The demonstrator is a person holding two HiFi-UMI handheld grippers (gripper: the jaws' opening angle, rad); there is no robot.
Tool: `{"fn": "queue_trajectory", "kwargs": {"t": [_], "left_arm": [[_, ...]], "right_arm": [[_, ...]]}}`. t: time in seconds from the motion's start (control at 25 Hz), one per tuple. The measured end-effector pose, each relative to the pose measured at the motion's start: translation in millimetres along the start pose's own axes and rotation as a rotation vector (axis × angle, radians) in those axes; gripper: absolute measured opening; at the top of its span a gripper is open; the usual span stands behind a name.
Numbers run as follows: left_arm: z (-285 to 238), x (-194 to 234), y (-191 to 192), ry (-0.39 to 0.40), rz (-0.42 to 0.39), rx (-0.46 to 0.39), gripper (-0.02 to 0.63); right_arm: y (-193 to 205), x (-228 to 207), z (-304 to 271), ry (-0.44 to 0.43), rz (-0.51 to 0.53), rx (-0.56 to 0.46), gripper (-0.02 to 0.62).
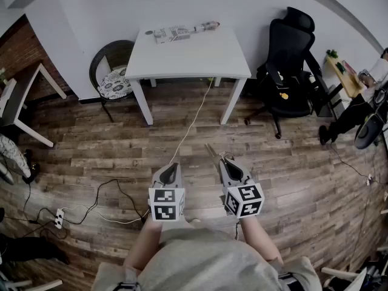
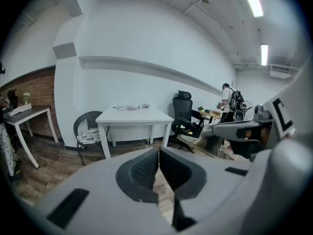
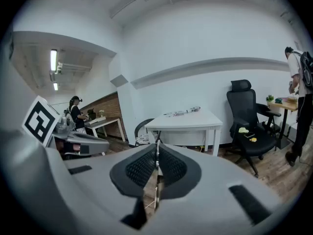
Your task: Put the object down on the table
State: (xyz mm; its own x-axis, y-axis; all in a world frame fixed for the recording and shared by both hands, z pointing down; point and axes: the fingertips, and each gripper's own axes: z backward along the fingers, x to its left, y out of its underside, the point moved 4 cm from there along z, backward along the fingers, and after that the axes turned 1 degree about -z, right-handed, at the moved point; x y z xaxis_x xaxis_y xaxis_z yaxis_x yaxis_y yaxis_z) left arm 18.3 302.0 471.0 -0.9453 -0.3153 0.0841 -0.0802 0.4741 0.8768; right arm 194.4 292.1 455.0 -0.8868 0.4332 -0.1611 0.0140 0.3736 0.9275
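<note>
A white bench (image 1: 194,59) stands well ahead across the wood floor, facing both tools; the left tool (image 1: 172,166) is closed on nothing, while the right tool (image 1: 224,160) is clamped on a thin flat strip (image 1: 212,151) whose length points forward toward that bench.

Both forearms fwd, L gripper (image 1: 172,167) jaws closed empty, R gripper (image 1: 225,161) pinching thin strip (image 3: 156,187).
</note>
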Motion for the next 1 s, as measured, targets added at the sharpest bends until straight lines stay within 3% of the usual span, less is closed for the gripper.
{"fn": "queue_trajectory", "kwargs": {"t": [0.28,0.48,1.0], "left_arm": [[54,-42,32,-0.048,0.019,0.022,0.009],[76,-40,41,-0.093,0.044,0.02,0.009],[81,-45,48,-0.086,0.06,0.008,0.01]], "right_arm": [[16,12,65,-0.045,0.02,-0.019,0.017],[16,26,77,-0.084,0.041,-0.036,0.017],[13,34,83,-0.117,0.058,-0.046,0.017]]}}
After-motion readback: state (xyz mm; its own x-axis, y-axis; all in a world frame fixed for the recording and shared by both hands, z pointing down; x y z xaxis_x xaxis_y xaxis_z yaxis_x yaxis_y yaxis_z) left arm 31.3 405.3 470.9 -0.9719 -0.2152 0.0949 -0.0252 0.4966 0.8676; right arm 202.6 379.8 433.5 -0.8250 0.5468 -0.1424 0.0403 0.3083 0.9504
